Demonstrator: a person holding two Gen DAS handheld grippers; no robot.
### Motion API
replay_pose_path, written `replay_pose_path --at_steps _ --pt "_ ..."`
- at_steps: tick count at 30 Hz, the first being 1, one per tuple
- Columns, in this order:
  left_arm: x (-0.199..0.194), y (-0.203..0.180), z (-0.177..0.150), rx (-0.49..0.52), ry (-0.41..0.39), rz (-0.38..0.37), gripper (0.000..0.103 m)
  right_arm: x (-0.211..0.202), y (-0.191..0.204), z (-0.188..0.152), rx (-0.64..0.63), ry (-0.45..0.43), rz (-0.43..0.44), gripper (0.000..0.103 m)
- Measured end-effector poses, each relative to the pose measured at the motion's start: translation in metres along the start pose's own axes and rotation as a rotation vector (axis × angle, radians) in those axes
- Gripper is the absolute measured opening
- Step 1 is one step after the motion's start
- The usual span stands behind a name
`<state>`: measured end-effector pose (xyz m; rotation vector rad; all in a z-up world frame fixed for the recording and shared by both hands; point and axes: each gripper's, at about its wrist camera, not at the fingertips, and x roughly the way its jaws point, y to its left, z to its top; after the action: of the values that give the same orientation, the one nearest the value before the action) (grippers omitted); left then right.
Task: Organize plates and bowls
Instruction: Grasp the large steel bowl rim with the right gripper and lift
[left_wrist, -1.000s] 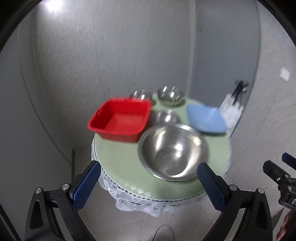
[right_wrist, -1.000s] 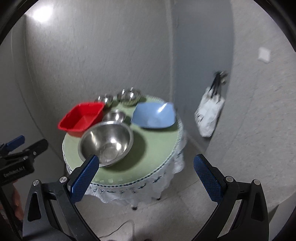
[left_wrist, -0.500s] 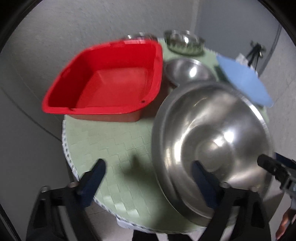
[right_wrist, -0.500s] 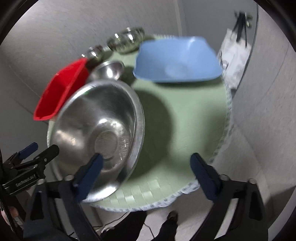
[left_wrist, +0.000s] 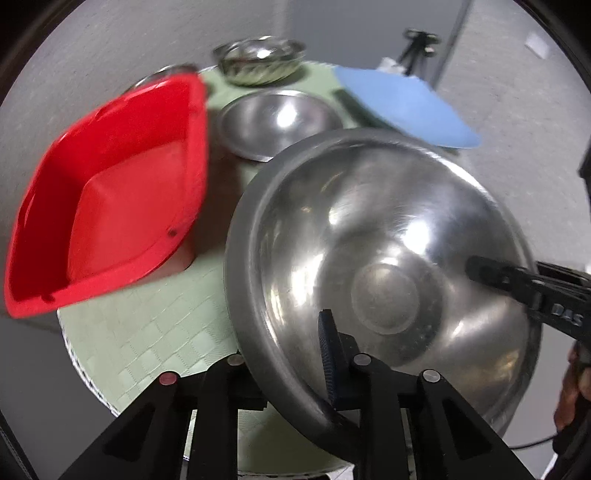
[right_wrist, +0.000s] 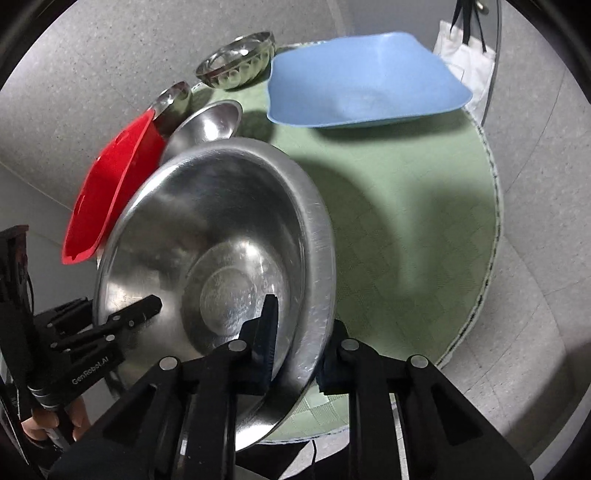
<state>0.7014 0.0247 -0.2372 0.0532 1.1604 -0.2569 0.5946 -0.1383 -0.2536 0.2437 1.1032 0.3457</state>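
1. At the far left of the round bench (right_wrist: 424, 206), covered in a green woven cloth, sits the red square tub (left_wrist: 107, 206); its right-hand corner lies just beside the large steel bowl (left_wrist: 376, 258).
2. Behind the red tub's back edge, a small steel bowl (right_wrist: 173, 98) peeks out, mostly hidden in the left wrist view.
3. The left hand-held gripper (left_wrist: 295, 354) is clamped on the near-left rim of the large steel bowl: one blue-padded finger stands inside the bowl, the other is outside and below the rim.
4. The large steel bowl fills the near middle of both views, open side up; whether its base touches the cloth cannot be told.
5. Behind it rests a medium steel bowl (left_wrist: 277, 123), close to the big bowl's far rim, and further back a fluted steel bowl (left_wrist: 260, 64) near the bench's far edge.
6. The right hand-held gripper (right_wrist: 299, 343) grips the opposite rim of the same large bowl, with its inner blue pad against the inside wall and the other finger outside the rim.
7. At the right rear lies the blue square dish (right_wrist: 364, 83), apart from the large bowl, with bare green cloth between them.
8. Beyond the bench's right edge, a white bag (right_wrist: 467, 62) with dark straps hangs by the wall.
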Motion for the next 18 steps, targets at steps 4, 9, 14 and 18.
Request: replay_pose_path --at_steps 4,9,14,18 --pt "-0.013 0.005 0.007 0.048 -0.064 -0.036 0.019 -0.021 0.004 -0.004 0.010 -0.033 -0.016 0.016" --pt "-0.045 0.040 0.025 0.034 -0.173 -0.055 0.019 -0.061 0.036 0.010 -0.043 -0.122 -0.029 0.016" --pt "-0.066 0.108 0.042 -0.054 -0.259 -0.012 0.019 -0.064 0.105 0.048 -0.147 -0.186 0.013 0.017" --pt "-0.054 0.165 0.055 -0.109 -0.267 0.065 0.019 -0.038 0.161 0.082 -0.212 -0.186 0.057 0.018"
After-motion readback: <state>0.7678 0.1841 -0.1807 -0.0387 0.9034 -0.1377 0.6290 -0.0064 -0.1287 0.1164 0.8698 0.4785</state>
